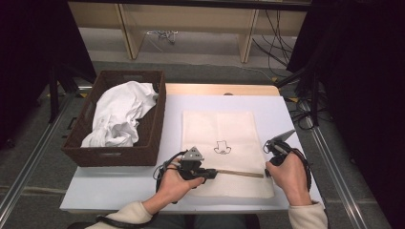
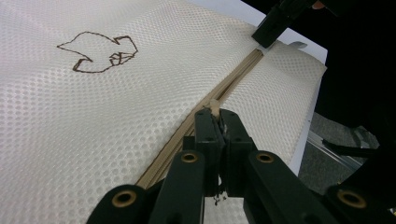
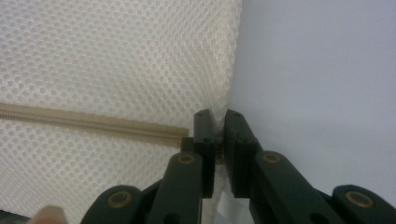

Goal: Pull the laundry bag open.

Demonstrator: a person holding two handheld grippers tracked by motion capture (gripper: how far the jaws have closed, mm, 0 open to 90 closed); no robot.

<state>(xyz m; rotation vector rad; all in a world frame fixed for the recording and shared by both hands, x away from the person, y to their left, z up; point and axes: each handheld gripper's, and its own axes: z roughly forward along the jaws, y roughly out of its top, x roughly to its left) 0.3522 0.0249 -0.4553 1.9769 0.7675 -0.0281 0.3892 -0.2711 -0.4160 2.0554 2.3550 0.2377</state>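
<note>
A cream mesh bag (image 1: 217, 129) with a small dark drawing (image 1: 222, 149) lies flat on the pale table (image 1: 114, 183). A tan zipper (image 1: 239, 173) runs across the bag's near end. My left gripper (image 1: 213, 173) is shut on the zipper pull (image 2: 214, 106), its tips (image 2: 218, 116) right on the zipper line (image 2: 238, 77). My right gripper (image 1: 267, 168) is shut on the bag's right edge (image 3: 219, 109), just past the zipper's end (image 3: 93, 122). Farther off in the left gripper view, the right gripper (image 2: 273, 30) shows at the zipper's far end.
A dark wicker basket (image 1: 153, 143) holding crumpled white cloth (image 1: 119, 114) stands at the table's left, close to the bag. Bare table (image 3: 317, 70) lies to the right of the bag. Shelving legs and cables are on the floor beyond the table.
</note>
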